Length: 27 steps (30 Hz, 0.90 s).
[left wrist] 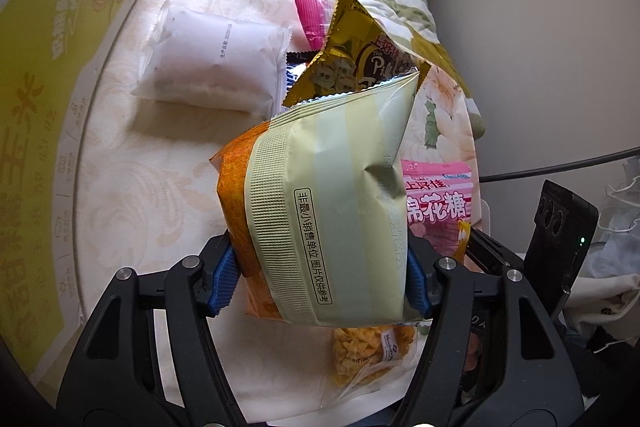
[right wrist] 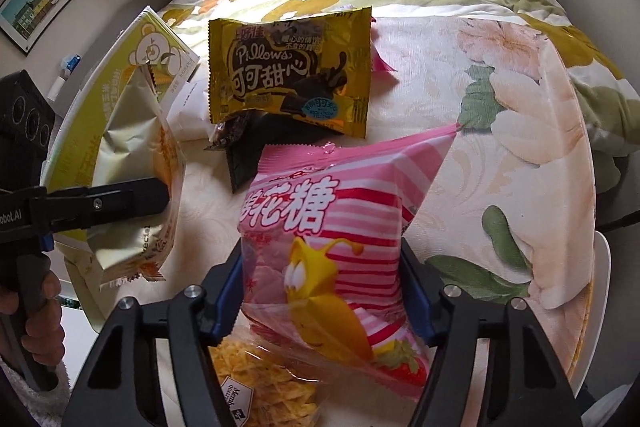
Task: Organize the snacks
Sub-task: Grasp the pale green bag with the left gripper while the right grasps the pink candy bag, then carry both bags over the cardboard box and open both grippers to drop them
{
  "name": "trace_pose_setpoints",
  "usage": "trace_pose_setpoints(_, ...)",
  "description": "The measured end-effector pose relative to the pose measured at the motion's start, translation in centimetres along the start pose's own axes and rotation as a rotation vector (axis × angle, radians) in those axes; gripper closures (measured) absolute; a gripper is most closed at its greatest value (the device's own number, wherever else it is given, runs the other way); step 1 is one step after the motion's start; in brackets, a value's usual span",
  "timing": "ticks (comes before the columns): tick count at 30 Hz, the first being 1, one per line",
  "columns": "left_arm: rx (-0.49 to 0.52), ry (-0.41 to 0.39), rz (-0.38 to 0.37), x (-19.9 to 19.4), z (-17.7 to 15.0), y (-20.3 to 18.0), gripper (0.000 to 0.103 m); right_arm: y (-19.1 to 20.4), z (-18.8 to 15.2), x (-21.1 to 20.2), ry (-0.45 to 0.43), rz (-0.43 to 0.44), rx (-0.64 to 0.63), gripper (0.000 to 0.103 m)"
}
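Left wrist view: the left tongs [left wrist: 322, 279] are clamped on a pale-green-and-orange snack bag [left wrist: 324, 203], lifted above a cream floral bedspread [left wrist: 132, 187], blue pads [left wrist: 224, 281] pressing its puffed sides. Beyond it lie a white frosted packet [left wrist: 212, 61], a gold "Pillows" pack [left wrist: 360, 59] and a magenta wrapper [left wrist: 312, 15]; a clear bag of yellow crisps [left wrist: 372, 351] sits below. A large yellow-green carton [left wrist: 52, 67] runs along the left.

Right wrist view: the right tongs [right wrist: 322, 291] are clamped on a pink striped marshmallow bag [right wrist: 332, 231], its top corner tilted right. The gold pack [right wrist: 288, 71] rests ahead on a dark wrapper [right wrist: 244, 163]; the crisps bag [right wrist: 264, 383] lies just under the tongs. At left, the other tongs [right wrist: 160, 195] hold the green-and-orange bag [right wrist: 136, 163] near the carton [right wrist: 100, 131].

Risk, as a judgement: both bags are air-filled and slick, so either could squirm out of the pads or burst if squeezed harder. Two loaded tongs working close together may also collide, or knock the loose packs.
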<state>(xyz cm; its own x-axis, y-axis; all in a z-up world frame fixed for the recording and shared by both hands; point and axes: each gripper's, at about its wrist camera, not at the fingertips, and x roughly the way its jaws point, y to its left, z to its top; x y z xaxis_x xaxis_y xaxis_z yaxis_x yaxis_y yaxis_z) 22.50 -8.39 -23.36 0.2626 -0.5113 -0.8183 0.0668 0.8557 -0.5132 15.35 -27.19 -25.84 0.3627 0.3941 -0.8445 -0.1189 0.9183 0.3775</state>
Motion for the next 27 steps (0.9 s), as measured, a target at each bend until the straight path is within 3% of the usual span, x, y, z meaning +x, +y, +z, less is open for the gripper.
trace_pose_setpoints(13,0.027,-0.116,-0.005,-4.6,-1.7,-2.9,0.039,1.7,1.8,-5.1,-0.090,0.030,-0.033,0.041)
trace_pose_setpoints(22,0.012,-0.275,-0.002,-11.9,-2.4,-3.6,0.039,5.5,3.9,-9.7,-0.158,0.073,-0.110,0.041)
trace_pose_setpoints(27,-0.005,-0.359,-0.009,-16.0,-2.4,-1.8,0.039,8.8,5.4,-11.7,-0.203,0.095,-0.151,0.041)
